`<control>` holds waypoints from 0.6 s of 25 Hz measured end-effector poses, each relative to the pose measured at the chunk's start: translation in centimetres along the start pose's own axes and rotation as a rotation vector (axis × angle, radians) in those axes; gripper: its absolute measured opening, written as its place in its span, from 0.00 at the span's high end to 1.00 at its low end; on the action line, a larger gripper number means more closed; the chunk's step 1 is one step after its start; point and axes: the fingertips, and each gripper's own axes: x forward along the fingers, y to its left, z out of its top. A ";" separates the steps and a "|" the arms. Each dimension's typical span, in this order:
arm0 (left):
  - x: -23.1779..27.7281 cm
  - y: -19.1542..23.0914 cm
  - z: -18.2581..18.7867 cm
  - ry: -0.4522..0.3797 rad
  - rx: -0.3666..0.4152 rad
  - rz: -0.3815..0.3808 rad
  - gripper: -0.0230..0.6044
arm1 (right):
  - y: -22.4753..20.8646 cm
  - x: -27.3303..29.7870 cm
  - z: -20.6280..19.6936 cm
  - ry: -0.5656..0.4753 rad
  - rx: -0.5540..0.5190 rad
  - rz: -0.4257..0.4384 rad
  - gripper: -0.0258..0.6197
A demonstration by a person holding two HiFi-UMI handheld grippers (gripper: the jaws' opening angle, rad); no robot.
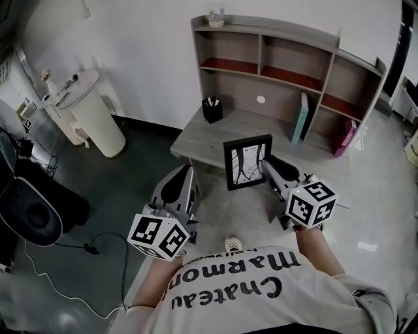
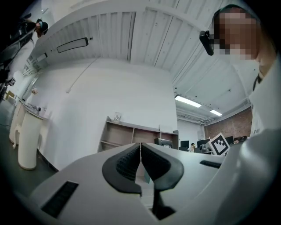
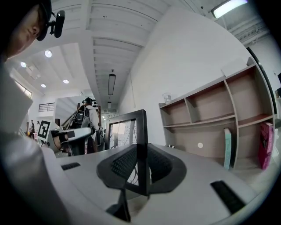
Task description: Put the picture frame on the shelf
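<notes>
A black picture frame (image 1: 247,162) with a branch drawing is held upright in the air in front of the desk. My right gripper (image 1: 266,164) is shut on its right edge; in the right gripper view the frame's edge (image 3: 141,145) stands between the two pads. My left gripper (image 1: 189,175) hangs lower left of the frame, apart from it, its jaws closed together with nothing between them (image 2: 140,163). The wooden shelf unit (image 1: 287,72) stands on the desk ahead, with several open compartments.
A black pen cup (image 1: 211,109), a teal book (image 1: 300,117) and a pink item (image 1: 343,137) sit on the desk and shelf. A small ornament (image 1: 215,17) tops the shelf. A white cylindrical stand (image 1: 91,112) and cables (image 1: 72,246) lie to the left.
</notes>
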 end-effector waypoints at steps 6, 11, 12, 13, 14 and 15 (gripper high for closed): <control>4.6 3.1 1.6 -0.020 0.009 0.009 0.93 | -3.1 4.4 3.6 -0.039 -0.040 0.013 0.84; 8.5 5.2 1.0 0.008 0.011 0.003 0.93 | -5.9 8.2 4.5 -0.030 -0.041 0.026 0.84; 9.2 5.6 1.0 0.008 0.022 0.002 0.93 | -6.5 9.0 4.5 -0.029 -0.036 0.028 0.84; 9.8 6.0 0.8 0.010 0.033 0.003 0.93 | -7.2 9.8 4.5 -0.026 -0.030 0.030 0.84; 10.4 6.4 0.4 0.016 0.037 0.005 0.93 | -7.8 10.6 4.3 -0.021 -0.023 0.032 0.84; 11.0 6.9 0.0 0.021 0.034 0.009 0.93 | -8.4 11.4 4.0 -0.014 -0.019 0.034 0.84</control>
